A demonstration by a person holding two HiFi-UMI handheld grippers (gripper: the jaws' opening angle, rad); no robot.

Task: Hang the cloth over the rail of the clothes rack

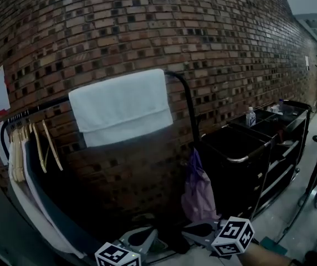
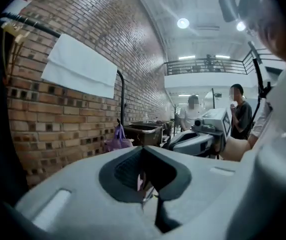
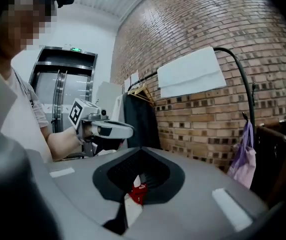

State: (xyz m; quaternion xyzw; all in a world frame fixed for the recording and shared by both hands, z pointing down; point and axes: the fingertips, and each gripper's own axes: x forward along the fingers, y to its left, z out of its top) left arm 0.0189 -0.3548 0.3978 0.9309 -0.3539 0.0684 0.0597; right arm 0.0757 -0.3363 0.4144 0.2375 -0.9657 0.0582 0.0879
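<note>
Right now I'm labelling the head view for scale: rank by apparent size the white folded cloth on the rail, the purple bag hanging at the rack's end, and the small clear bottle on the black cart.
1. White folded cloth
2. Purple bag
3. Small clear bottle, though it stands farther from the camera.

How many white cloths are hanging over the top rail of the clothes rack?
1. The white cloth lies folded over the rail near its right end, right of the wooden hangers. None other shows on the rail.
</note>
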